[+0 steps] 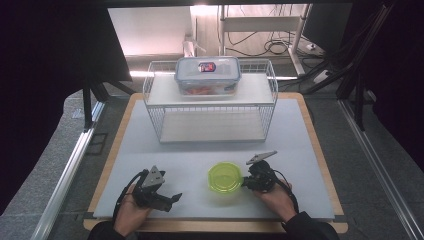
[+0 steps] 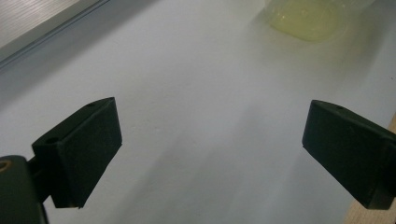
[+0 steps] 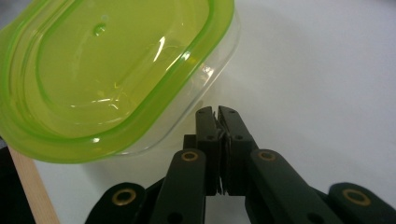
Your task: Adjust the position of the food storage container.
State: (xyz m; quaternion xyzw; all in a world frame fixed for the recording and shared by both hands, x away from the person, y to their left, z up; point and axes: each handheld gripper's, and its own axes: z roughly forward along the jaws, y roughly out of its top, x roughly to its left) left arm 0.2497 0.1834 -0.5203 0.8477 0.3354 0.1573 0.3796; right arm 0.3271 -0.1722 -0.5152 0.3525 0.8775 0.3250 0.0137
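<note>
A small clear container with a lime-green lid (image 1: 225, 176) stands on the white mat near the front edge. My right gripper (image 1: 244, 182) lies level on the mat just to its right, held by a hand, pointing at it. In the right gripper view the lid (image 3: 107, 70) is close up. There, the right gripper (image 3: 217, 112) has its jaws pressed together with nothing between them, the tips right at the container's clear wall. My left gripper (image 1: 172, 201) rests at the front left, jaws wide apart. In its own view the left gripper (image 2: 210, 149) frames bare mat, with the container (image 2: 306, 18) farther off.
A white wire rack (image 1: 210, 107) stands at the back middle of the mat (image 1: 300, 135). On its top shelf sits a clear box with a blue-rimmed lid (image 1: 207, 75), something orange inside. The wooden table edge (image 1: 215, 226) runs along the front.
</note>
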